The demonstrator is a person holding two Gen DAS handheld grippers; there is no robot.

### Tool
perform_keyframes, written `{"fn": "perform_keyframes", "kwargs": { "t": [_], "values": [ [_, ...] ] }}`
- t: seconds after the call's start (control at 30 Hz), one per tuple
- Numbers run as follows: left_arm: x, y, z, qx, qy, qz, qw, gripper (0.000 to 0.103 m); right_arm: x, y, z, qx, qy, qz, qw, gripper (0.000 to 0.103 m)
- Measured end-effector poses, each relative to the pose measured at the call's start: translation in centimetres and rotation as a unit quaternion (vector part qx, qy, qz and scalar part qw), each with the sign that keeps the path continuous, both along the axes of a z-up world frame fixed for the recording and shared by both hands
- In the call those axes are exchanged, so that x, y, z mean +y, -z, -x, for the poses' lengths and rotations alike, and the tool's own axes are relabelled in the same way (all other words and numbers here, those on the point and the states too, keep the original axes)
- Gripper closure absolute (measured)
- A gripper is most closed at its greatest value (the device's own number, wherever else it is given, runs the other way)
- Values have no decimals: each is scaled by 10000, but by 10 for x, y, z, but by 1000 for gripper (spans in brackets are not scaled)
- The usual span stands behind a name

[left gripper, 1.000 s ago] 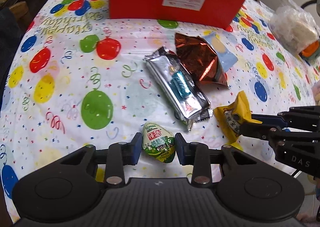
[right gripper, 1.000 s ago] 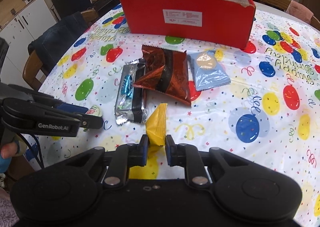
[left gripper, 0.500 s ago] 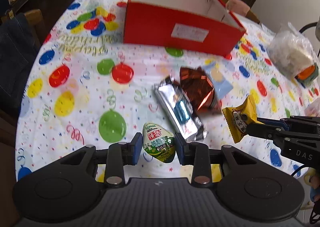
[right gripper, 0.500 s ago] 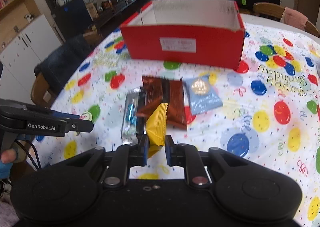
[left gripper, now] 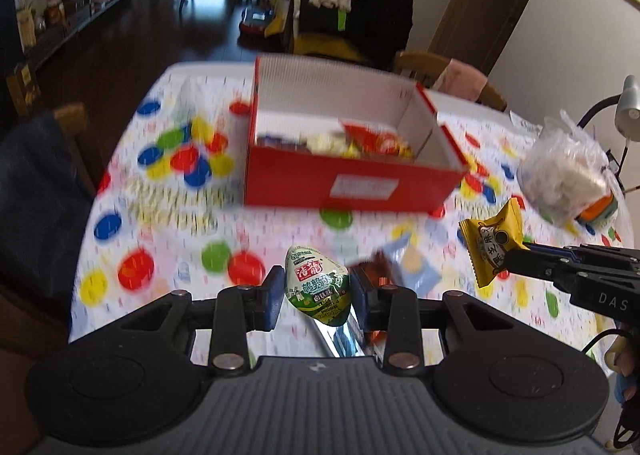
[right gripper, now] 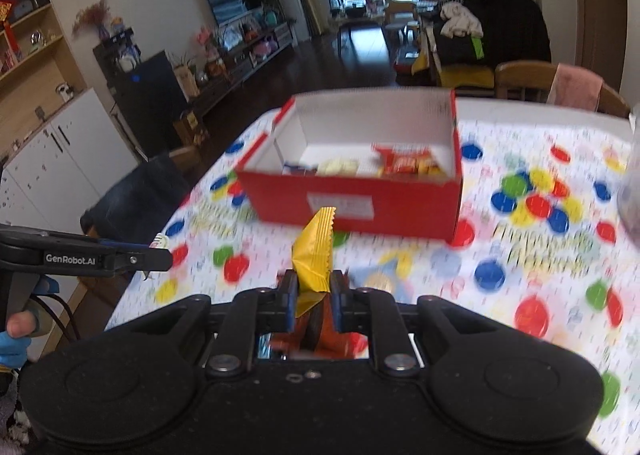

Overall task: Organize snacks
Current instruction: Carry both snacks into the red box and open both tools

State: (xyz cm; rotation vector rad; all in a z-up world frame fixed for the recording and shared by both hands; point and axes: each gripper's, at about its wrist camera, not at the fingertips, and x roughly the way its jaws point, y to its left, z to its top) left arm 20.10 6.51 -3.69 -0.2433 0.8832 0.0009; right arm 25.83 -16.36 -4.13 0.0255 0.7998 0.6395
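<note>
Left gripper (left gripper: 316, 295): jaws clamped on the egg-shaped green-and-white snack (left gripper: 318, 289), pointed end up, held clear above the counter (left gripper: 168, 255). One second ago it sat low over the cloth; now it is raised, and the view looks down into the box.

Right gripper (right gripper: 313, 295): jaws clamped on the lower part of the yellow packet (right gripper: 314, 255), which stands upright, its serrated top edge above the jaw tips. In the left wrist view the same packet (left gripper: 494, 239) hangs to the right of the left jaws. It too is lifted higher than a second ago.

Red box (left gripper: 352, 179): open-topped, ahead of both pairs of jaws, white label on its near wall. Its inside, hidden earlier behind the near wall, now shows: a red-and-orange packet (right gripper: 406, 163) and pale wrapped pieces lie on the floor of the box; details blurred.

Loose snacks on counter: blue sachet (left gripper: 416, 269) and brown foil bag (left gripper: 374, 267) just beyond the left jaws' right tip; silver wrapper (left gripper: 340, 335) beneath the left jaws, mostly hidden. Earlier these lay well ahead of the jaws; now they sit under and just past them.

Clear plastic bag (left gripper: 564, 171): far right of the left jaws, on the counter, contents white and orange.

Counter covering: balloon-print cloth, blurred by motion.
</note>
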Motion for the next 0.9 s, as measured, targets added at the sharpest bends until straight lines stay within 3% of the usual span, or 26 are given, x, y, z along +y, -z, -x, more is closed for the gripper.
{"fn": "perform_keyframes", "kwargs": {
  "t": [0.43,0.9],
  "values": [
    [-6,-36,-72,-334,30,-417,9986,68,11,-25,-73,-340,125,41,9993,88],
    [2,-16,-174,139,-155,-701,9973,68,34,-4,-161,3,192,249,9995,88]
  ]
}}
